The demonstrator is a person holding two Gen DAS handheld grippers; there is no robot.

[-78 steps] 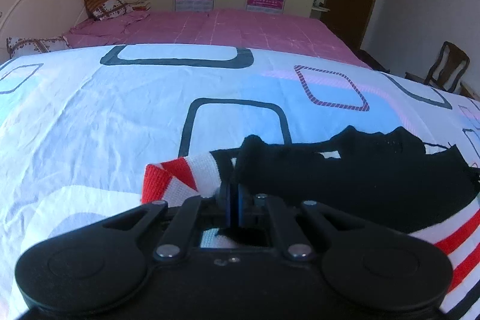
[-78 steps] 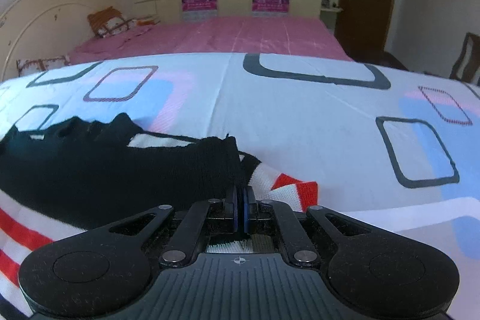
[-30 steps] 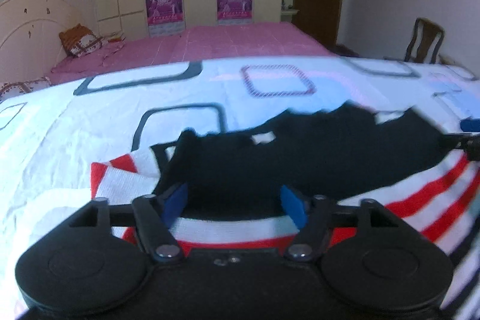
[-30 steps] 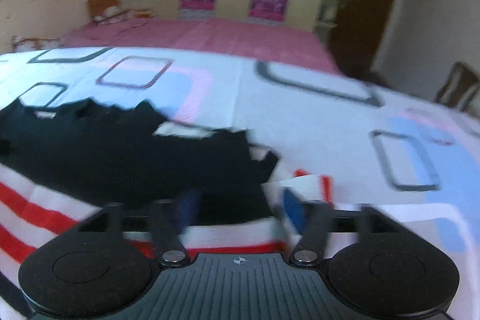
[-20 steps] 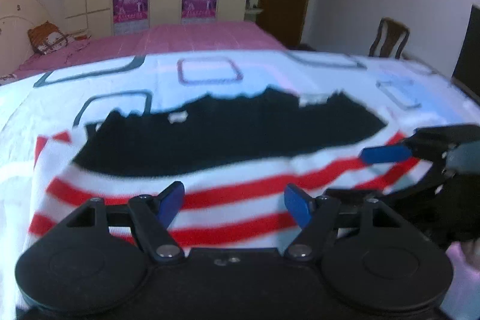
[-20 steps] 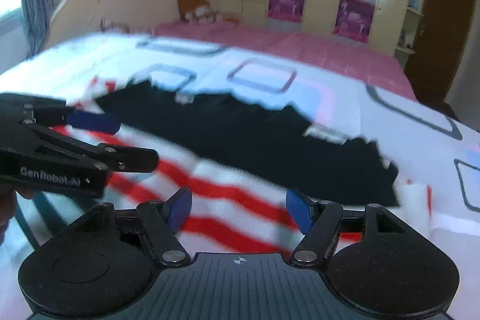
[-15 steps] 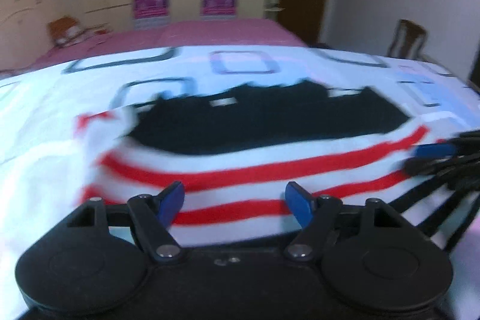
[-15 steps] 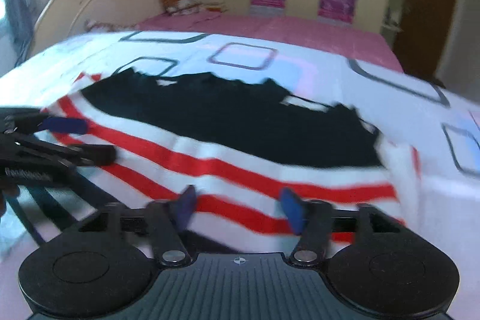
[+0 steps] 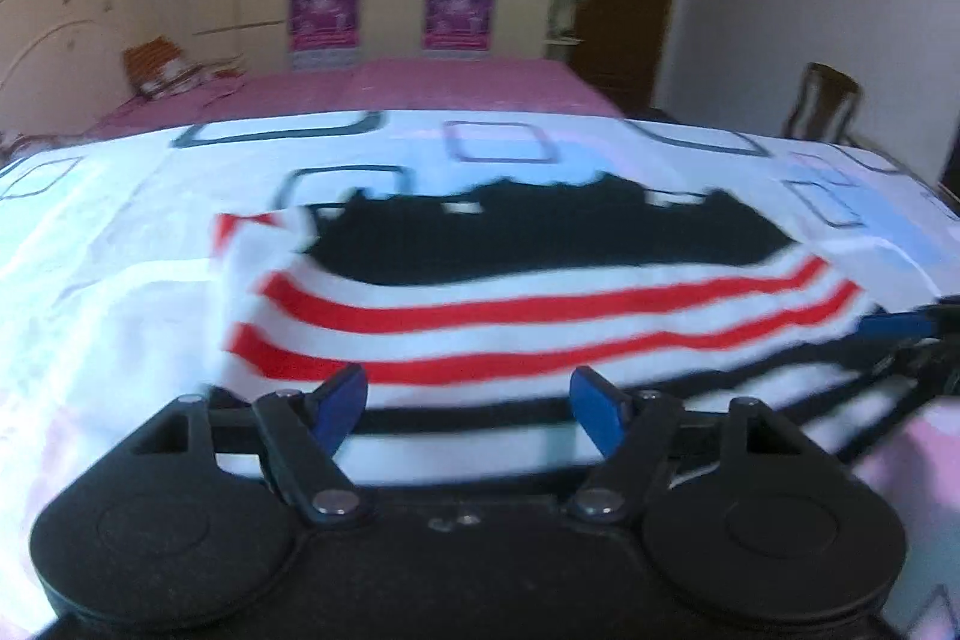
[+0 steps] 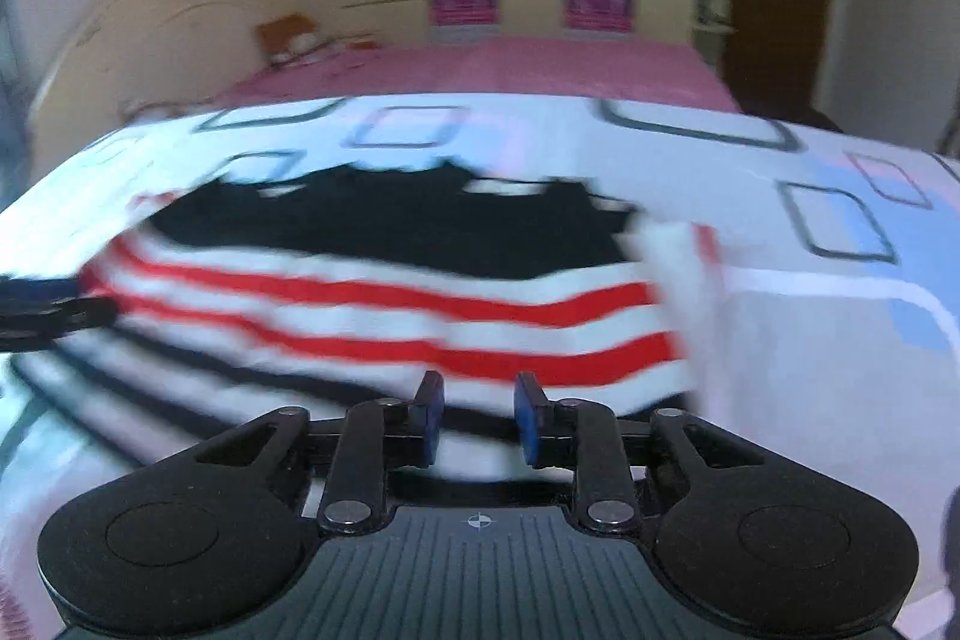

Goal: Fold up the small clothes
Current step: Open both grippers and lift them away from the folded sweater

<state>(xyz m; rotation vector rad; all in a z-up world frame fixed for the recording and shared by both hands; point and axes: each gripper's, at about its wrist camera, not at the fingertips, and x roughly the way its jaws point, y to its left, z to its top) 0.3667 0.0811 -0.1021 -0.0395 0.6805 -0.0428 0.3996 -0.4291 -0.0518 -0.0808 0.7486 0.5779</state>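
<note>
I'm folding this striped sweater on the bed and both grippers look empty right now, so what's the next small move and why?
Probably bring both grippers down onto the near hem of the striped sweater and pinch it. The left gripper is open with nothing between its pads, the right gripper is opening and also empty, and the sweater lies flat on the bedsheet with its black part folded at the far side.

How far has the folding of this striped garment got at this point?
Done: the striped garment lies on the patterned sheet, its black part folded over the stripes. In hand: nothing; the left tool is open and the right tool is opening, both empty. Left: further folds, probably from the near edge.
</note>
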